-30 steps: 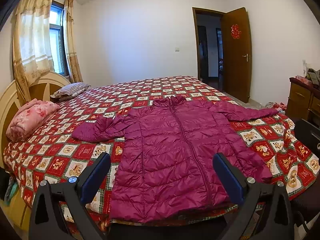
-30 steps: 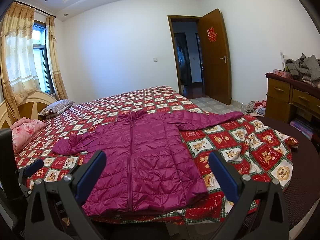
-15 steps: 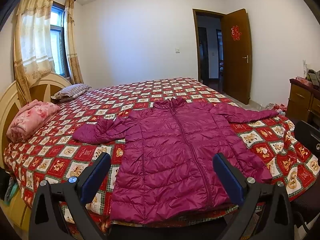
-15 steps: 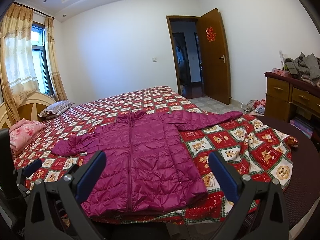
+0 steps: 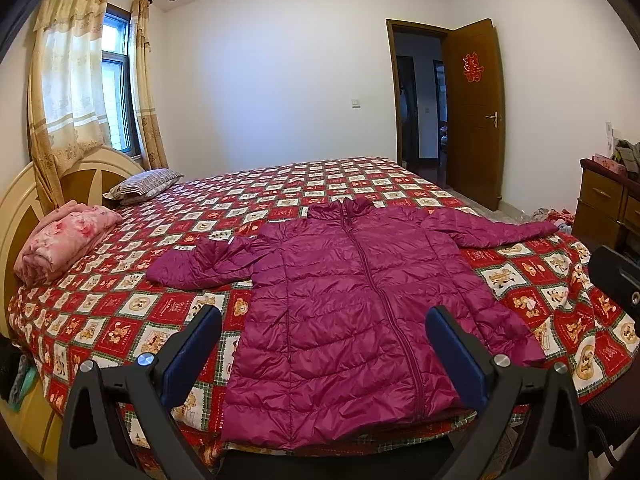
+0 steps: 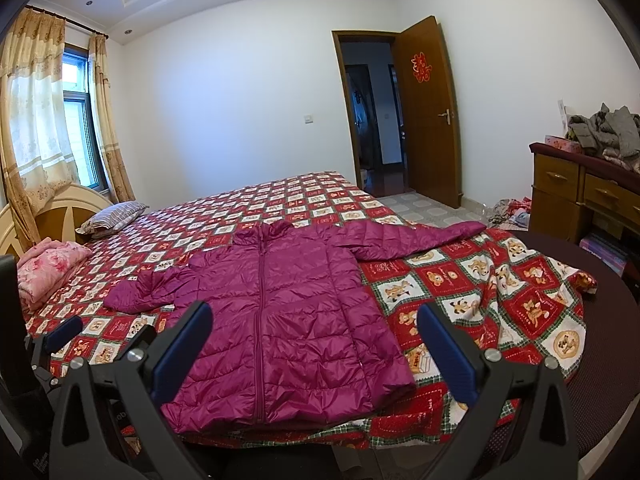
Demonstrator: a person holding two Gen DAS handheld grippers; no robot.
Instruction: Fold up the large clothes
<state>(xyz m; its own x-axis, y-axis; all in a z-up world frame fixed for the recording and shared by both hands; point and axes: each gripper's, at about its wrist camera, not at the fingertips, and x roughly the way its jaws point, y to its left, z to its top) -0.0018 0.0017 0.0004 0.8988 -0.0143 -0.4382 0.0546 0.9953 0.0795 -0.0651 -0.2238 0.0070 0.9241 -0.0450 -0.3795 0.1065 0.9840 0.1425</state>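
Bedroom: bed under a red-and-white checked bear-print cotton quilt (image 5: 120, 320), little altered over the last second. I hold the left tongs (image 5: 323, 356) and right tongs (image 6: 315, 342) spread and empty above the near edge. The magenta quilted puffer jacket (image 5: 352, 304) lies flat, zipped, just ahead of both; folding unbegun.

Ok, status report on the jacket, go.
Left gripper open, empty; right gripper open, empty. Magenta puffer jacket flat on bedspread, zipped, sleeves spread, unfolded. Nothing on it.
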